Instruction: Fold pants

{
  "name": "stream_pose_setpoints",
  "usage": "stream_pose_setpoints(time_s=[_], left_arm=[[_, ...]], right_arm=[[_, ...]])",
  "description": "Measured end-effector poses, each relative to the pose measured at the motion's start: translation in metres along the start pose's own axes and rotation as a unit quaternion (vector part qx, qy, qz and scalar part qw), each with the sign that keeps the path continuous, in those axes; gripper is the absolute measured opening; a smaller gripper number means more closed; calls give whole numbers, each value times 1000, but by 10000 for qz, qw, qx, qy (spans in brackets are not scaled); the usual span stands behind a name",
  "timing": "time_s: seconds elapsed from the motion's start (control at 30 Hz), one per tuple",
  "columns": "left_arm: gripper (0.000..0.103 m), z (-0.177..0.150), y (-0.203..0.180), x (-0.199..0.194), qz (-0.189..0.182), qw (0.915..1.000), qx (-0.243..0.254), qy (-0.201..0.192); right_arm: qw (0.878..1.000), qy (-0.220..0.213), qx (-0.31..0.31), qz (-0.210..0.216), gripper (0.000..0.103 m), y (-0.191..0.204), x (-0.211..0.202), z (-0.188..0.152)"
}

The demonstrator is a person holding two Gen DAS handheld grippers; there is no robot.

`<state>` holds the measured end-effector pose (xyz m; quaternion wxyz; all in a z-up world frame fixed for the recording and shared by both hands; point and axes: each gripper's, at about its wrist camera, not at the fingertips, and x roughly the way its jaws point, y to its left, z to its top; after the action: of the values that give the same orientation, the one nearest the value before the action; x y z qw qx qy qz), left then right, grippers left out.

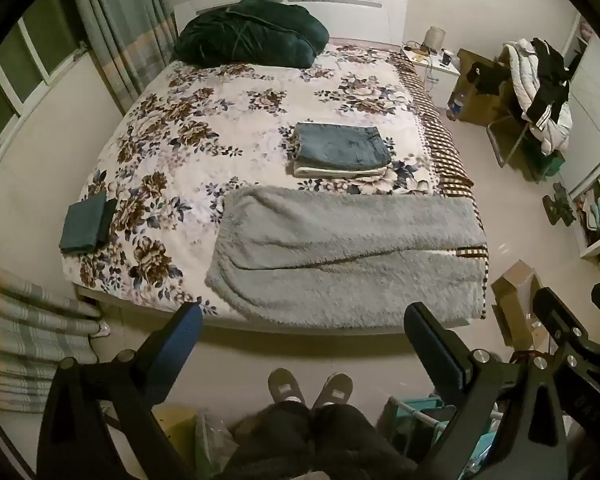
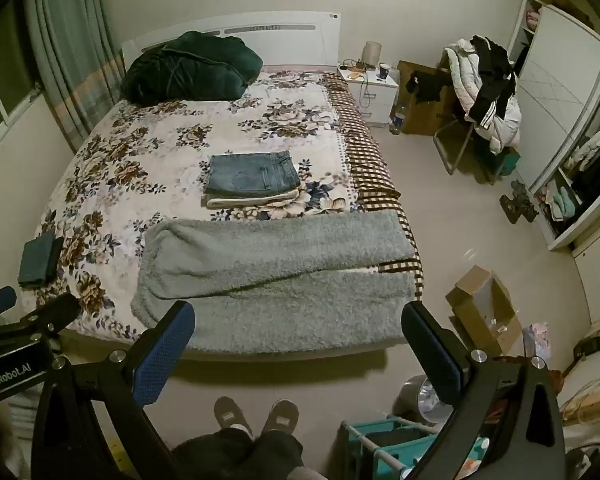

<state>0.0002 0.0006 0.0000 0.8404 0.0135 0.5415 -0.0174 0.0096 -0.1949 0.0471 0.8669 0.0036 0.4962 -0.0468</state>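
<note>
Grey fleece pants (image 1: 340,252) lie flat across the foot of the floral bed (image 1: 203,128), legs side by side, waist at the left. They also show in the right wrist view (image 2: 275,272). My left gripper (image 1: 304,316) is open and empty, held high above the floor in front of the bed's foot edge. My right gripper (image 2: 300,316) is open and empty at about the same height, to the right of the left one (image 2: 3,300). Neither touches the pants.
A folded stack with jeans on top (image 1: 340,148) lies mid-bed beyond the pants. A small dark folded item (image 1: 85,222) lies at the bed's left edge, a dark green bundle (image 1: 247,34) at the headboard. An open cardboard box (image 2: 484,312) and teal rack (image 2: 384,440) stand on the floor at right.
</note>
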Motion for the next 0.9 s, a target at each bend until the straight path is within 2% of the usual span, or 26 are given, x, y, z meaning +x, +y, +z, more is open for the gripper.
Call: stream_pose_setpoints(time_s=[0.5, 0.6, 0.9], left_arm=[[103, 2, 1, 3, 24, 10000, -32, -37], [103, 13, -9, -8, 39, 10000, 8, -73], [103, 14, -9, -10, 17, 10000, 0, -95]], right_arm=[[10000, -13, -44, -9, 103, 1, 1, 0], [10000, -28, -19, 1, 103, 0, 0, 0], [10000, -34, -11, -1, 103, 1, 0, 0]])
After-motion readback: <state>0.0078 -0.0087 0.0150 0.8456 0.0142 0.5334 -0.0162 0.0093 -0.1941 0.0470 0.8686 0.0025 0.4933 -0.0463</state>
